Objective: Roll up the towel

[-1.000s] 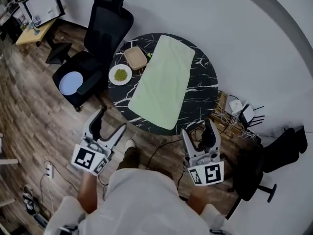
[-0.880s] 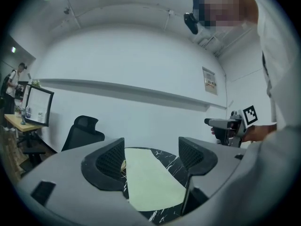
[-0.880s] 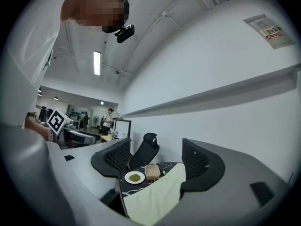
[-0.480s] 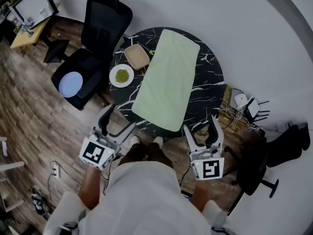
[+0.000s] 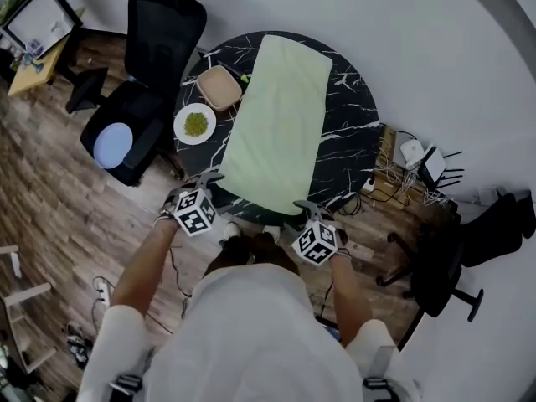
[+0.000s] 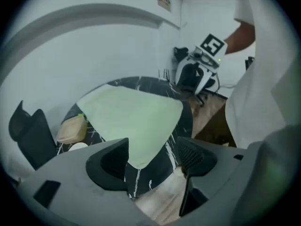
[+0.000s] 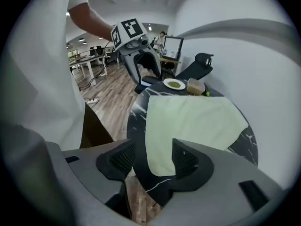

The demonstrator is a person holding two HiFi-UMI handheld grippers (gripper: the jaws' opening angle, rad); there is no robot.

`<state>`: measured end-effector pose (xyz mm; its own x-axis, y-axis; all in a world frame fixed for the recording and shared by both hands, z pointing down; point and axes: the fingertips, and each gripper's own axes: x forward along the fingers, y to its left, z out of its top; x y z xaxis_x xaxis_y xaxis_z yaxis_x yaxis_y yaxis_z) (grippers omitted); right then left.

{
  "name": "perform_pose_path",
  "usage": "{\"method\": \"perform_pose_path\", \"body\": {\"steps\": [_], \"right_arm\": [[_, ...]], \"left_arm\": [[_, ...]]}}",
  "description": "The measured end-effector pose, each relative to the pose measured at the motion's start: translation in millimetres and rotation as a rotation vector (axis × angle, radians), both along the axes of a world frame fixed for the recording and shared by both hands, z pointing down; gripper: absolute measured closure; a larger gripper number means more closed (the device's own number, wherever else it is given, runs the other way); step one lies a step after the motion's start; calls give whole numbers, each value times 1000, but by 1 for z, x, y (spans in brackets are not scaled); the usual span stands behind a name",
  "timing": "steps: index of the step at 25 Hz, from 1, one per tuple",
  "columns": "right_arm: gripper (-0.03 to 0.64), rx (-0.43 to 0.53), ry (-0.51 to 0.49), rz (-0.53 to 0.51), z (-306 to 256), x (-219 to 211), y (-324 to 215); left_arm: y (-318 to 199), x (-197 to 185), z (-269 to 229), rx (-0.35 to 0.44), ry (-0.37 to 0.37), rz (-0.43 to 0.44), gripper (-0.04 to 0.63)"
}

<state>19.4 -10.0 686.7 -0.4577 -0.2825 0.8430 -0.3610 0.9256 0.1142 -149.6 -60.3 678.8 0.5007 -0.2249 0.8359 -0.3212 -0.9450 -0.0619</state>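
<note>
A light green towel (image 5: pixel 276 115) lies flat and lengthwise on the round black marble table (image 5: pixel 352 132). Both grippers hang at the table's near edge, one by each near corner of the towel. My left gripper (image 5: pixel 209 178) stands open, and in the left gripper view (image 6: pixel 153 147) the towel's (image 6: pixel 131 117) near left corner shows beyond the gap. My right gripper (image 5: pixel 303 208) is open too; its jaws have just been closing a little, with nothing gripped between them. In the right gripper view (image 7: pixel 153 149) the towel's (image 7: pixel 188 121) near right corner lies just past the jaws.
A beige container (image 5: pixel 219 86) and a white plate of green bits (image 5: pixel 194 124) sit on the table left of the towel. A black office chair (image 5: pixel 142 65) holding a bluish disc (image 5: pixel 111 145) stands at left. Cables and adapters (image 5: pixel 410 166) lie on the floor at right.
Both grippers have dropped from waist height and tipped downward to the table's near edge, close to the towel's near corners. The towel has not moved.
</note>
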Motion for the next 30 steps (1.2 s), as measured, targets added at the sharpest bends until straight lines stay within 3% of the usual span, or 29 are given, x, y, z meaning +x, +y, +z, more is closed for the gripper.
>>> {"method": "perform_pose_path", "body": {"steps": [2, 3, 8, 14, 16, 22, 25, 28, 30], "right_arm": [[457, -55, 33, 7, 26, 3, 2], [462, -84, 46, 14, 36, 4, 3], [454, -186, 92, 53, 69, 6, 8], [456, -249, 179, 27, 93, 15, 10], [488, -252, 194, 27, 96, 15, 8], [497, -253, 181, 13, 97, 13, 12], [576, -238, 163, 29, 99, 17, 18], [601, -216, 174, 63, 98, 24, 20], [601, -212, 192, 82, 99, 34, 25]], "left_arm": [[-2, -4, 33, -50, -105, 77, 342], [-3, -7, 45, -70, -145, 99, 376], [-4, -14, 86, -179, -242, 130, 376], [0, -16, 108, -232, -329, 170, 365], [1, -16, 110, -231, -338, 177, 364], [5, -17, 110, -229, -345, 173, 391], [11, -16, 109, -230, -348, 176, 450], [17, -12, 107, -192, -328, 155, 580], [25, -7, 104, -187, -283, 116, 581]]}}
